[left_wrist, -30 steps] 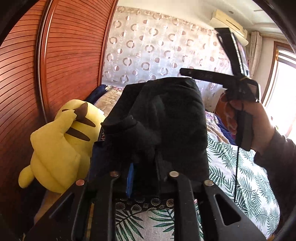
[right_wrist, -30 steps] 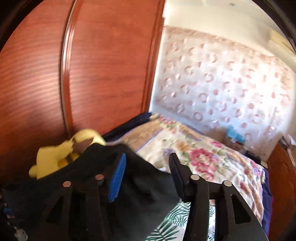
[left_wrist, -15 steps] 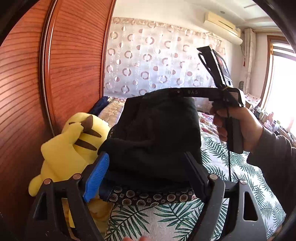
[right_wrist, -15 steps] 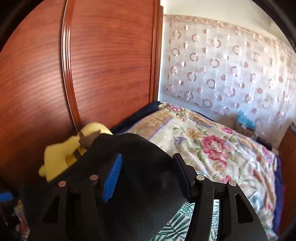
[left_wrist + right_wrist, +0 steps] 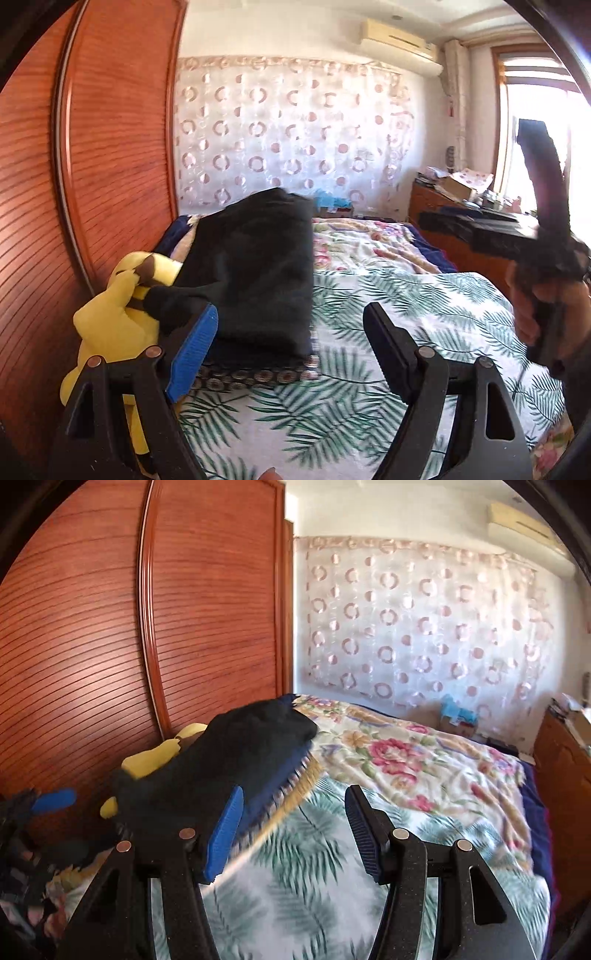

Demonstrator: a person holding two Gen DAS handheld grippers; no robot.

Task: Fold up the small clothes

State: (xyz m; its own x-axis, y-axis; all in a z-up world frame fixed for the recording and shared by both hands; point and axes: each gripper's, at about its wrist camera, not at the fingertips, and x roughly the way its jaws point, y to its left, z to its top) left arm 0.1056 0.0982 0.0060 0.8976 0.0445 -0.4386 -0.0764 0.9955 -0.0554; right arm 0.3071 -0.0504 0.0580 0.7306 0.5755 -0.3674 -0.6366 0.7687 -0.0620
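Note:
A folded black garment [image 5: 258,269] lies on top of a stack of folded clothes at the left side of the bed, next to a yellow plush toy [image 5: 118,317]. It also shows in the right wrist view [image 5: 236,753]. My left gripper [image 5: 291,332] is open and empty, just in front and right of the stack. My right gripper [image 5: 291,823] is open and empty, to the right of the stack. In the left wrist view, the right gripper [image 5: 517,229] shows held in a hand at the far right, away from the clothes.
The bed has a leaf-print sheet [image 5: 406,314] in front and a floral quilt [image 5: 424,753] behind. A wooden wardrobe [image 5: 92,166] stands on the left. A wooden cabinet [image 5: 436,206] with clutter stands on the right. A curtain [image 5: 424,627] hangs behind.
My left gripper opened and let go of the black garment, then drew back. My right gripper pulled away to the right. The garment now rests on the stack.

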